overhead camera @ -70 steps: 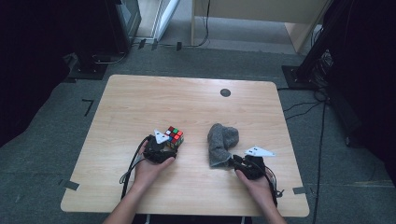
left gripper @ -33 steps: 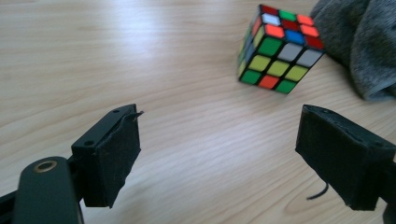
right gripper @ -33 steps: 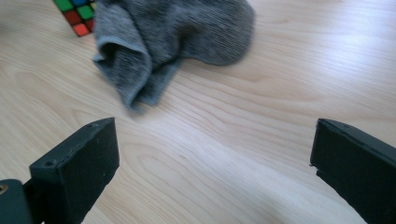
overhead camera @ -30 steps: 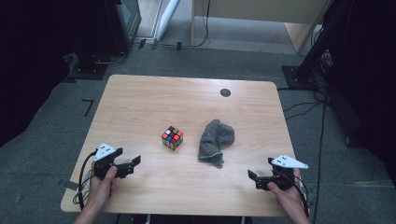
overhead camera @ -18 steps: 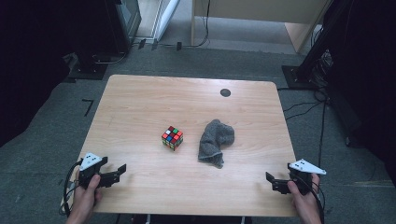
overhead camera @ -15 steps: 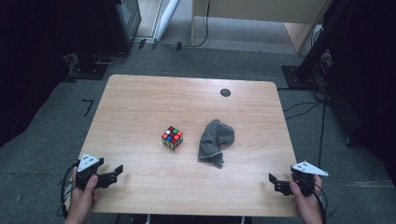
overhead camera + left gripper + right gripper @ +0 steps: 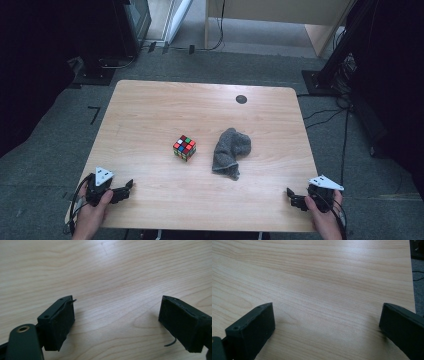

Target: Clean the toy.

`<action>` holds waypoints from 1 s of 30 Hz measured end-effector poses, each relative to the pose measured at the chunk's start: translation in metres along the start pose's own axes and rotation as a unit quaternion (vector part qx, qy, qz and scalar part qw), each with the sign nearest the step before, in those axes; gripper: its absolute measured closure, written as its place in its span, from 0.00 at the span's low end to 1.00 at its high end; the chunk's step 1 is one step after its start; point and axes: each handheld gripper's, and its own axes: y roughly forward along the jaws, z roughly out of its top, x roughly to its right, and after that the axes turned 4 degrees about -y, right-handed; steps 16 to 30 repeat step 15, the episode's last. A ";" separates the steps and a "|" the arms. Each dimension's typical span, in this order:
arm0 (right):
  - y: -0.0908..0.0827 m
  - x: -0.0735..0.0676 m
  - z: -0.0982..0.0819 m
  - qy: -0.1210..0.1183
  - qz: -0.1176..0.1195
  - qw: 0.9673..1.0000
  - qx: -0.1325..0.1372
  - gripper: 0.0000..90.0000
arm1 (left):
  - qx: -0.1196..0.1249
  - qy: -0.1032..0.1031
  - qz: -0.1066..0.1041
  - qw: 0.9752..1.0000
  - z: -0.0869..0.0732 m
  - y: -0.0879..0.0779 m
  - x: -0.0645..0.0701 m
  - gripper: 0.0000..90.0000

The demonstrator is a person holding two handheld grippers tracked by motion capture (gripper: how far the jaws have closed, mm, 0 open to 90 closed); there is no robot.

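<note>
Holding both grippers at the near corners of the tabletop [image 7: 150, 115], I have my left gripper [image 7: 125, 187] and right gripper [image 7: 291, 194] with fingers spread wide and nothing between them; bare wood shows in each gripper view. The puzzle cube [image 7: 184, 147] sits ahead of my left fingers and well apart from them, toward the middle. The grey cloth [image 7: 230, 151], crumpled in a heap, lies just beside the cube, ahead of my right fingers and also well apart. I judge the cube light, rigid and smooth-faced, best taken flat across two opposite faces. I expect the cloth to be soft and limp; I would pinch it at a raised fold.
</note>
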 end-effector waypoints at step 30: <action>0.000 0.000 -0.001 0.001 -0.001 1.000 0.003 0.00 | 0.000 0.000 -0.006 1.000 0.000 0.000 -0.002 0.15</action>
